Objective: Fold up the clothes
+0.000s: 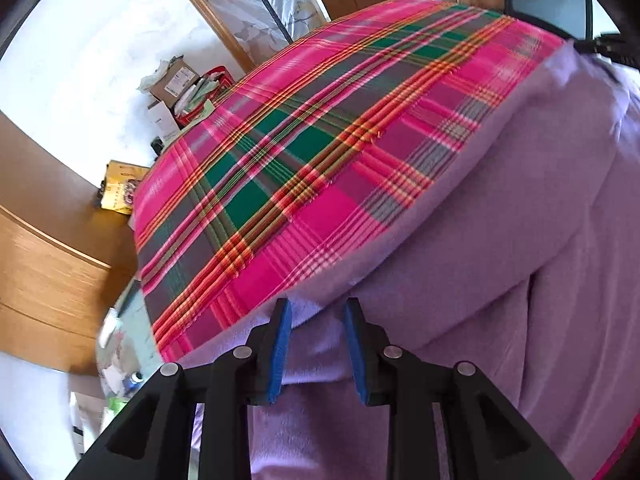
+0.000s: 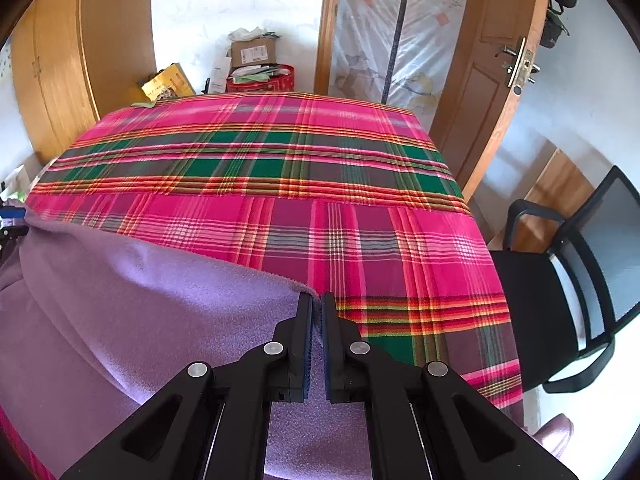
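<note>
A lilac fleece garment (image 1: 500, 240) lies over the near part of a table covered with a pink, green and orange plaid cloth (image 1: 300, 140). My left gripper (image 1: 318, 308) stands open at the garment's far edge. A corner of the fleece lies between its blue pads (image 1: 280, 344), which do not press on it. In the right wrist view the same garment (image 2: 140, 300) spreads to the left over the plaid cloth (image 2: 280, 160). My right gripper (image 2: 317, 300) is shut on the fleece's edge, with fabric pinched in the narrow slit between its jaws.
A black mesh office chair (image 2: 560, 300) stands close to the table's right side. Beyond the table are a wooden door (image 2: 500, 80), cardboard boxes (image 2: 252, 54) and a red tin on the floor. A wooden wardrobe (image 2: 60, 80) stands at the left.
</note>
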A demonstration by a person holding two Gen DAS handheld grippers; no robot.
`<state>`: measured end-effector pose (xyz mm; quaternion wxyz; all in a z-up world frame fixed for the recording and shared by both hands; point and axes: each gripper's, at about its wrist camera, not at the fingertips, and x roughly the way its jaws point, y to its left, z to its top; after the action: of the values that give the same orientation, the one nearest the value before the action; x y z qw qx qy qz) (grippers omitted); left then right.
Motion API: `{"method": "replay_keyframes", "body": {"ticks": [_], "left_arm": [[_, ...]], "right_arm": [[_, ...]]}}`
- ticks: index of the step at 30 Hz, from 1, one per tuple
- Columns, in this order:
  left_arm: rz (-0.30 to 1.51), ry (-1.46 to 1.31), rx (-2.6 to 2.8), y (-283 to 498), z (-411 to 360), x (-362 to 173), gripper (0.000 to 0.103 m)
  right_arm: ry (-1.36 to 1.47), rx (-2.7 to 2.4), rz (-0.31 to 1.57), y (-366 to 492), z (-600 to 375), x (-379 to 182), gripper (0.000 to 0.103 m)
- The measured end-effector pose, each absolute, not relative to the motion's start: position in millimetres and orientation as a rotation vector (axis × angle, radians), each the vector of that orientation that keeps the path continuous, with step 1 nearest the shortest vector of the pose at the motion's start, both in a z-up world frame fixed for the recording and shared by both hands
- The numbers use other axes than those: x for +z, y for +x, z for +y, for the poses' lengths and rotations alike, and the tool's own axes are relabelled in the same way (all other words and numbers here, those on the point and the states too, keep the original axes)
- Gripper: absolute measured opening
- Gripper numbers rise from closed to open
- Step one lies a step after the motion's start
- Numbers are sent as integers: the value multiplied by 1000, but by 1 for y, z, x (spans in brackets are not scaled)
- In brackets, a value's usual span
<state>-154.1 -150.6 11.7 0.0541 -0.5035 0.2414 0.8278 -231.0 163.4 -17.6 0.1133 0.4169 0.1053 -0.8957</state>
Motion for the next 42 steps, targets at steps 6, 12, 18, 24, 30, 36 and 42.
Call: {"method": "replay_keyframes", "body": {"ticks": [6,12,18,24,30,36,42], "left_arm": [[657,-1559,2472,-164,-154,9,26],[626,-1598,2409,-170,-150,4,11],[717,-1573,2444,-171,-142,3,17],[834,-1561,2381,-167,-130,-2,18],[779,-1604,2320,-184,-137,-2,24],[770,-1615,2303,-187,-139,-6,20],[789,-1609,2343,-184,-133,-9,2]], "right_arm": [[1223,-2628,320,-235,160,-16,5],[1219,-2627,313,-241,160,-16,5],[1224,-2622,299,-246,161,-19,5],[1228,-2616,291,-248,162,-22,5],[1238,-2611,275,-250,163,-26,4],[1238,-2607,275,-249,164,-25,4],[1220,-2625,289,-255,161,-22,4]]}}
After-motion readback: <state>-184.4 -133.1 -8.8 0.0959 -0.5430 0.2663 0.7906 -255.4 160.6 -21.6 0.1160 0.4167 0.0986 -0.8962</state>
